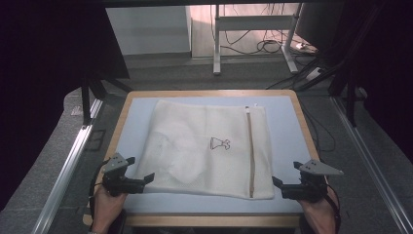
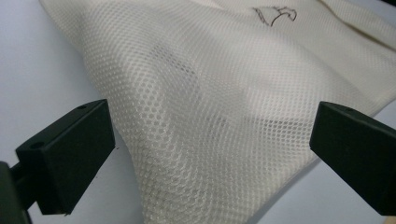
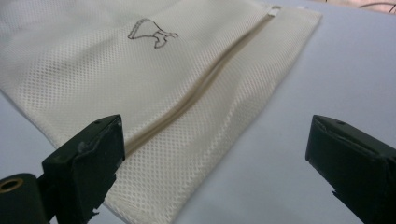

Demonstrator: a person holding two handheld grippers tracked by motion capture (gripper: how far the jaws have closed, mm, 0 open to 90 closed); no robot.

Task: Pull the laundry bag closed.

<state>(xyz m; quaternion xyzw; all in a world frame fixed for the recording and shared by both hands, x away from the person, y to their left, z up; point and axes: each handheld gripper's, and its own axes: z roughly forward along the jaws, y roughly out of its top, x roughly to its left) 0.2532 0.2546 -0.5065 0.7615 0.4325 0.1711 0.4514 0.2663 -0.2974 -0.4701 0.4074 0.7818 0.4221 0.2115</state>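
1. My left hand-held gripper (image 1: 141, 181) stands wide open with nothing clamped, its jaws level at the near left corner of the mesh laundry bag (image 1: 207, 148).
2. In the left gripper view that corner of the bag (image 2: 224, 116) lies between the jaws, with no pad pressing it.
3. My right hand-held gripper (image 1: 284, 187) is also wide open and holds nothing, just beside the bag's near right corner.
4. The bag lies flat in the middle of the desk (image 1: 287, 122), its zipper (image 1: 251, 151) running along its right side.
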